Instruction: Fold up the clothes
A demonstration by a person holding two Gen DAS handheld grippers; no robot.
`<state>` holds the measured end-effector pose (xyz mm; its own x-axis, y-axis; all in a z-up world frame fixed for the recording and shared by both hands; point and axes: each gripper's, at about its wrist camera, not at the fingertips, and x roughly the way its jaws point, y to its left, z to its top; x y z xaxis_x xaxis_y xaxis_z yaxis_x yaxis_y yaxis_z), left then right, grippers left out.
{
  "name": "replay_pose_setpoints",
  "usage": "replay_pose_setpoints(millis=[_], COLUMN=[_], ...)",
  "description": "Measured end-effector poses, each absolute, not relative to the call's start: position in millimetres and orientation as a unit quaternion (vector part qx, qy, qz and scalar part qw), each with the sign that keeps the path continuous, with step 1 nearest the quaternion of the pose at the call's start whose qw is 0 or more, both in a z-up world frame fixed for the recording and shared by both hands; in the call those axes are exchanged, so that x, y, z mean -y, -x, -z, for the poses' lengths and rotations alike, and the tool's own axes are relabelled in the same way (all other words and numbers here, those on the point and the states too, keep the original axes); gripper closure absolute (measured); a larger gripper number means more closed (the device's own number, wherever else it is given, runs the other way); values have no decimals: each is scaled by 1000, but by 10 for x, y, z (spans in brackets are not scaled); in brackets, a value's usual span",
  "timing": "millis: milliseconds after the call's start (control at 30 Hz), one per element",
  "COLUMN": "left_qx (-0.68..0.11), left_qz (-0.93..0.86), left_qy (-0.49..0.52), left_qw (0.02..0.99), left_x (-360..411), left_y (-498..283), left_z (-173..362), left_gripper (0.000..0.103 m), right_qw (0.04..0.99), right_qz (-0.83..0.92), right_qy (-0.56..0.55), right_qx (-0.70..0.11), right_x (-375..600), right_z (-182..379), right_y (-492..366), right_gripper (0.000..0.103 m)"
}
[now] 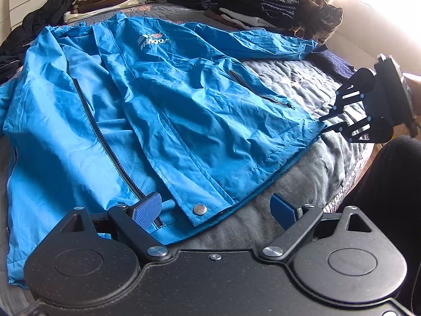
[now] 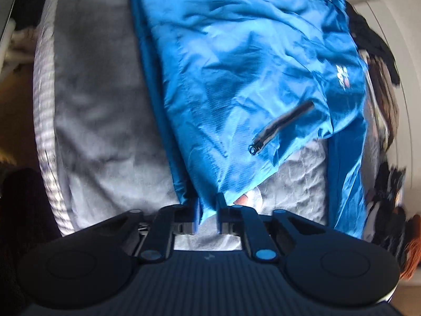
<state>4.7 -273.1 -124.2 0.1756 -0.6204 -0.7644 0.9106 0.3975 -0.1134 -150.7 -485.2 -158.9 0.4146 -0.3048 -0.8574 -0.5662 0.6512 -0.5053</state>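
A blue zip jacket (image 1: 147,100) lies spread front up on a grey quilted bed (image 1: 302,173), with a white chest logo and a zipped side pocket. My left gripper (image 1: 214,210) is open at the jacket's bottom hem; its left pad (image 1: 147,209) rests on the zipper end, its right pad is over the quilt. My right gripper (image 1: 325,123) touches the hem's right corner. In the right wrist view my right gripper (image 2: 208,212) has its jaws nearly closed with the jacket (image 2: 250,79) corner between them.
Stacks of folded clothes (image 1: 242,0) line the far side of the bed, with dark garments (image 1: 39,23) at the far left. A tabby cat (image 1: 321,18) sits at the far right by a bright window. The bed edge (image 1: 352,181) drops off at right.
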Motion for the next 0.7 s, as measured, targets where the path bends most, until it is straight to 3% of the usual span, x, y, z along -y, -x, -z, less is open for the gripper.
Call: replay_pose_setpoints(millis=[67, 167, 233, 300, 433, 700], left_qx=[-383, -383, -384, -384, -385, -386], left_qz=[515, 514, 513, 512, 510, 505], left_qy=[-189, -185, -184, -183, -186, -186], left_qw=[743, 744, 746, 746, 747, 749], left_x=[2727, 2724, 2727, 2729, 2726, 2710], left_y=[-58, -60, -59, -63, -70, -115], left_z=[1242, 1231, 1228, 1231, 1241, 1257], left_gripper=[14, 14, 14, 14, 14, 14], right_qw=[750, 803, 846, 878, 904, 883], right_qz=[-83, -74, -63, -54, -36, 36], right_qy=[365, 296, 238, 176, 104, 39], right_qx=[-546, -512, -473, -442, -413, -466], right_x=[4860, 4879, 4925, 4981, 4993, 5301], right_z=[1418, 1055, 869, 795, 985, 1702], right_y=[1472, 1446, 1365, 1216, 851, 485], right_gripper=[90, 80, 67, 61, 60, 60])
